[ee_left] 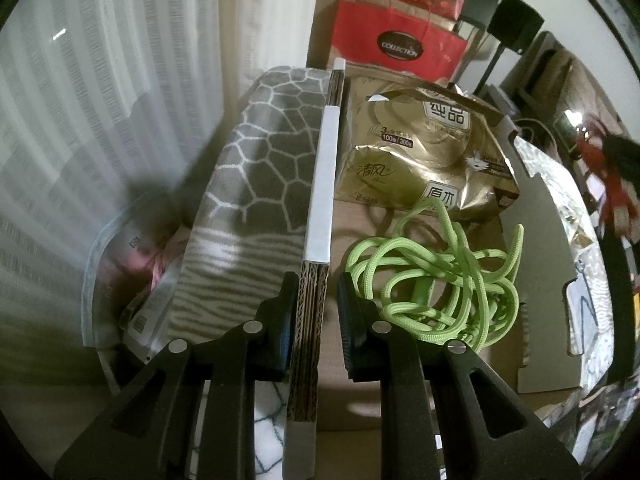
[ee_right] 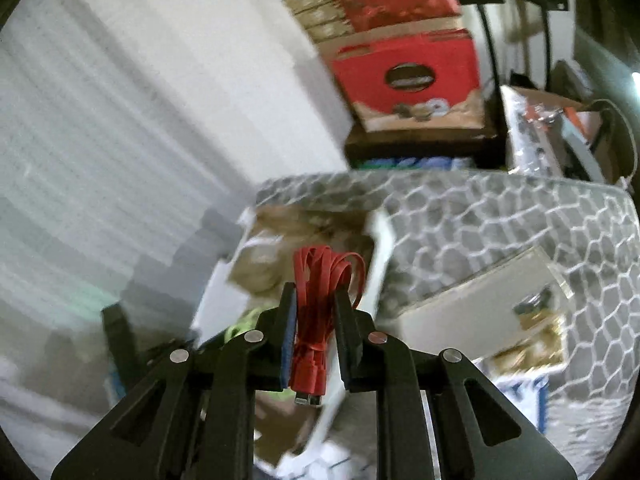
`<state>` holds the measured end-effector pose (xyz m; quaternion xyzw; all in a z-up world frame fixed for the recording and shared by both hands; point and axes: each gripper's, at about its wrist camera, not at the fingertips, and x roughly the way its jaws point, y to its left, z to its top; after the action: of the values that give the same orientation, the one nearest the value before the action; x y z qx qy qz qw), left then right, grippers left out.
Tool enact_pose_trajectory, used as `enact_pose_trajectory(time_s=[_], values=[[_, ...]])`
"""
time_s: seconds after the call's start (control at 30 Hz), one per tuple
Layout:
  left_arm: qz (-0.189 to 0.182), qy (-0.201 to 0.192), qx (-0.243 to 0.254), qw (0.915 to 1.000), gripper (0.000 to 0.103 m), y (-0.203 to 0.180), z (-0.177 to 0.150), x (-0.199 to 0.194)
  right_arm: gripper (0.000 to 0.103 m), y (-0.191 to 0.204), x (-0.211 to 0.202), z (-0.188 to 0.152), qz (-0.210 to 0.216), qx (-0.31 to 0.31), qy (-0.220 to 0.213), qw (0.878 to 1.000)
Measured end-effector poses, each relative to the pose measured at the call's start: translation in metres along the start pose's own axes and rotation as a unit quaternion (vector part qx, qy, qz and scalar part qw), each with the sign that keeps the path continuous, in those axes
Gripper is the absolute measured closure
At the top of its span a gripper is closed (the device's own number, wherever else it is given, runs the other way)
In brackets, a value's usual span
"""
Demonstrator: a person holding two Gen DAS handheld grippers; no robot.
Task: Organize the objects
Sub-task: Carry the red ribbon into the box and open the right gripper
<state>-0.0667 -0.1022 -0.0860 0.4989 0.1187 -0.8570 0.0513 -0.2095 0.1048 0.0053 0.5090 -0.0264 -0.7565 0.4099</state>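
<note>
My left gripper (ee_left: 314,304) is shut on the near wall of a cardboard box (ee_left: 320,200), whose edge carries white tape. Inside the box lie a tangled light-green cord (ee_left: 436,280) and a gold tissue pack (ee_left: 428,148). My right gripper (ee_right: 314,312) is shut on a bundled red flat cable (ee_right: 320,280), its plug ends hanging below the fingers. It hangs in the air above the same box (ee_right: 380,256), which shows blurred underneath with a bit of green cord (ee_right: 240,326) inside.
A grey blanket with a white honeycomb pattern (ee_left: 264,148) covers the surface beside the box. A clear bag of items (ee_left: 132,280) lies to the left by the white curtain. Red bags and boxes (ee_left: 396,40) are stacked behind. A pale flat box (ee_right: 488,300) rests on the blanket.
</note>
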Motion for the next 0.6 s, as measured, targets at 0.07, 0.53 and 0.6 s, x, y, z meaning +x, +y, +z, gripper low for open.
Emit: enact_pose_trajectory(time_s=[0.07, 0.53, 0.6], values=[[0.000, 0.000, 0.000, 1.0000, 0.087, 0.000, 0.000, 0.000, 0.086, 0.007, 0.010, -0.010, 0.011, 0.002, 0.023, 1.000], [0.003, 0.000, -0.004, 1.0000, 0.086, 0.001, 0.001, 0.000, 0.077, 0.022, 0.049, -0.034, -0.090, -0.038, 0.052, 0.994], [0.002, 0.000, -0.004, 1.0000, 0.086, 0.001, 0.001, 0.001, 0.071, 0.026, 0.043, -0.033, -0.098, -0.052, 0.040, 0.993]])
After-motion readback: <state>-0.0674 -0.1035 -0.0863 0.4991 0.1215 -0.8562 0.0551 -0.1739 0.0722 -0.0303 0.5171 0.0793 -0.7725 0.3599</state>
